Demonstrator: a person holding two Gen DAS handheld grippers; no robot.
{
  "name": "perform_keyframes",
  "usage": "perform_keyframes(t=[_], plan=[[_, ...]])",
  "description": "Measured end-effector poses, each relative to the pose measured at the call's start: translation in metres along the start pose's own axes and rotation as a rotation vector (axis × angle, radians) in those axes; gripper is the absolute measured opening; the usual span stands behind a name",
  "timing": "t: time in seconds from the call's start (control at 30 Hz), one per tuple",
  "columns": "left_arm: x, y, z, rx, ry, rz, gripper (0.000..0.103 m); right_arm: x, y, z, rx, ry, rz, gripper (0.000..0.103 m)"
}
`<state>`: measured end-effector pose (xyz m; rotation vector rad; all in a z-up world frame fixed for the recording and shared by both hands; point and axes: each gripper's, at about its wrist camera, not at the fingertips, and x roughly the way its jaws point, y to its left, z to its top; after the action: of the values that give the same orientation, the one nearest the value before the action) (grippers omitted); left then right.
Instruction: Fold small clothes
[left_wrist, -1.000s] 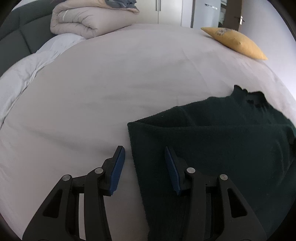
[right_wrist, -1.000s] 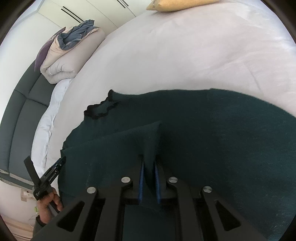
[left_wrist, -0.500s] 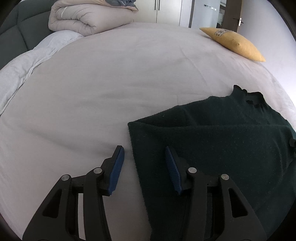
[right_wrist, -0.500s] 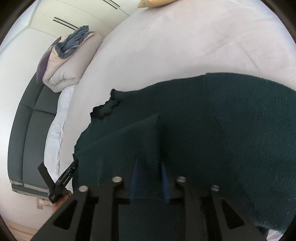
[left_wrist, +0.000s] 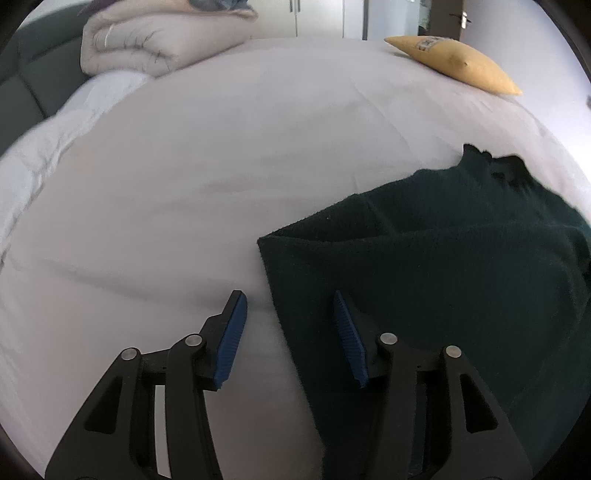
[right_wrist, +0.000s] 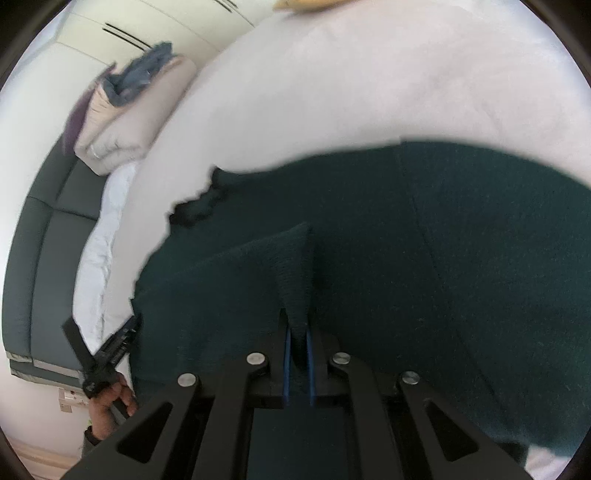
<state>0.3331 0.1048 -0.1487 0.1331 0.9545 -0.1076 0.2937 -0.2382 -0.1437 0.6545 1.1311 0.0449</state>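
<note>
The right tongs (right_wrist: 297, 365), pinched shut on a sweater (left_wrist: 443, 280) flap, have carried it further over, while the left tongs (left_wrist: 288, 332) stay wide open, empty, at its near edge on the bed (left_wrist: 221, 166), so the fold looks half done.

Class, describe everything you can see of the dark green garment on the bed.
The dark green garment looks like a fuzzy knit top with a black scalloped collar. It lies on the pale bed sheet, partly folded, one layer lying over another. The right gripper is shut on a raised fold of it. The left gripper is open, straddling its side edge, one finger over the cloth, one over the sheet.
</note>
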Motion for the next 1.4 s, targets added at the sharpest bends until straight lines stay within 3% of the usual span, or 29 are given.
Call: perform_keyframes(t=[0.1, 0.17, 0.2, 0.27, 0.3, 0.37, 0.4, 0.47, 0.53, 0.57, 0.6, 0.7, 0.8, 0.9, 0.97, 1.0, 1.13, 1.3, 1.4], plan=[[-0.002, 0.003, -0.002, -0.012, -0.008, 0.002, 0.056, -0.003, -0.011, 0.000, 0.069, -0.008, 0.066, 0.007], [-0.008, 0.005, 0.000, -0.025, 0.001, 0.012, 0.055, -0.015, -0.007, -0.004, 0.050, -0.031, -0.010, 0.011], [-0.015, 0.003, 0.001, -0.024, -0.006, 0.044, 0.055, -0.022, -0.002, -0.006, 0.028, -0.051, -0.059, 0.018], [-0.034, -0.005, 0.002, 0.003, -0.067, 0.066, 0.054, -0.043, 0.011, -0.009, -0.022, -0.149, -0.146, 0.020], [-0.038, -0.008, 0.003, 0.015, -0.081, 0.062, 0.054, -0.053, 0.021, -0.009, -0.056, -0.198, -0.123, 0.020], [-0.031, -0.016, 0.005, 0.053, -0.065, 0.050, 0.054, -0.055, 0.035, -0.006, -0.089, -0.202, 0.003, 0.020], [-0.016, -0.015, 0.005, 0.053, -0.017, 0.038, 0.054, -0.046, 0.045, -0.004, -0.110, -0.166, 0.095, 0.020], [-0.001, 0.004, 0.001, -0.036, -0.013, -0.036, 0.060, -0.022, 0.054, -0.002, -0.133, -0.099, 0.168, 0.020], [0.000, 0.029, -0.001, -0.146, -0.007, -0.131, 0.064, 0.007, 0.049, -0.001, -0.125, -0.045, 0.153, 0.020], [-0.002, 0.039, -0.002, -0.183, -0.003, -0.164, 0.064, 0.020, 0.039, -0.002, -0.094, -0.016, 0.118, 0.015], [-0.003, 0.050, -0.004, -0.204, 0.006, -0.175, 0.064, 0.028, 0.028, -0.002, -0.058, -0.009, 0.124, 0.000], [-0.011, 0.078, -0.006, -0.291, 0.009, -0.173, 0.063, 0.023, -0.007, -0.004, 0.050, -0.051, 0.249, 0.000], [-0.028, 0.095, 0.006, -0.395, -0.061, -0.228, 0.060, 0.012, -0.014, -0.008, 0.059, -0.078, 0.243, 0.001], [-0.022, 0.082, 0.023, -0.332, -0.055, -0.260, 0.060, 0.010, -0.003, -0.009, 0.029, -0.072, 0.270, 0.006], [0.003, 0.071, 0.023, -0.289, 0.032, -0.255, 0.060, 0.017, 0.001, -0.010, 0.028, -0.053, 0.283, 0.006], [0.008, 0.067, 0.021, -0.271, 0.039, -0.238, 0.060, 0.024, 0.008, -0.012, 0.026, -0.044, 0.270, 0.006], [-0.013, 0.059, 0.003, -0.211, 0.008, -0.208, 0.060, 0.030, 0.005, -0.017, 0.052, -0.034, 0.295, 0.004], [-0.052, 0.043, -0.045, -0.103, -0.015, -0.187, 0.060, 0.025, 0.000, -0.023, 0.060, -0.023, 0.308, 0.004], [-0.065, 0.045, -0.061, -0.106, -0.011, -0.195, 0.060, 0.017, -0.008, -0.034, 0.065, -0.025, 0.309, 0.004]])
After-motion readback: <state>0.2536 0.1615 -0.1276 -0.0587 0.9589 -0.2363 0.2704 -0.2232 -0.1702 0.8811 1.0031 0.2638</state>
